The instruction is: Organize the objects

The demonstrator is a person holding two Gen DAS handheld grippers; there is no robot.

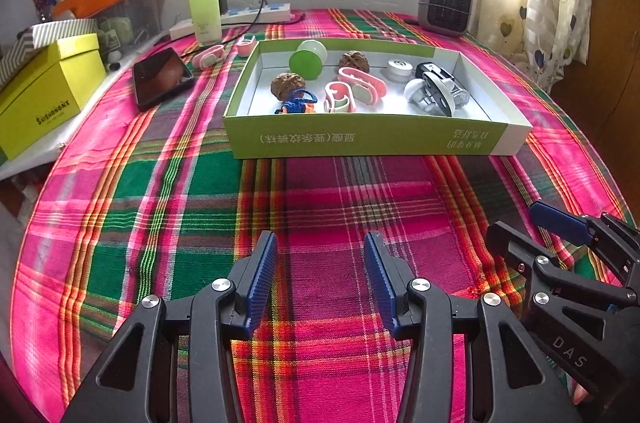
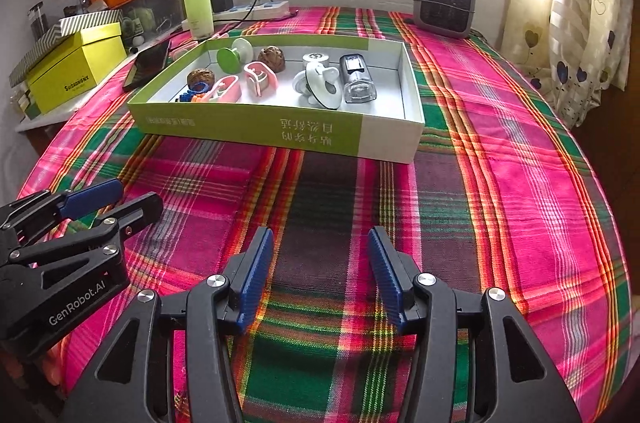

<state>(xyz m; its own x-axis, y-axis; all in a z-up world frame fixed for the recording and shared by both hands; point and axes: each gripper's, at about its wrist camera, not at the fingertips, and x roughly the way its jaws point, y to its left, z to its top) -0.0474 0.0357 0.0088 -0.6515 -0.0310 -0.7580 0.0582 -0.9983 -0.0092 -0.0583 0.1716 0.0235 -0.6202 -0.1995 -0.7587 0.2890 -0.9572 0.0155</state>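
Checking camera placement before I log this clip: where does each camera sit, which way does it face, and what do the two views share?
Left wrist view: sits on the left gripper, looking forward and down over the plaid tablecloth at the green tray; its own open fingers show, with the right gripper at lower right.
Right wrist view: sits on the right gripper, same heading, from further right; its own open fingers show, the left gripper at lower left.
Shared: tray, tablecloth, grey heater, green bottle, yellow box.
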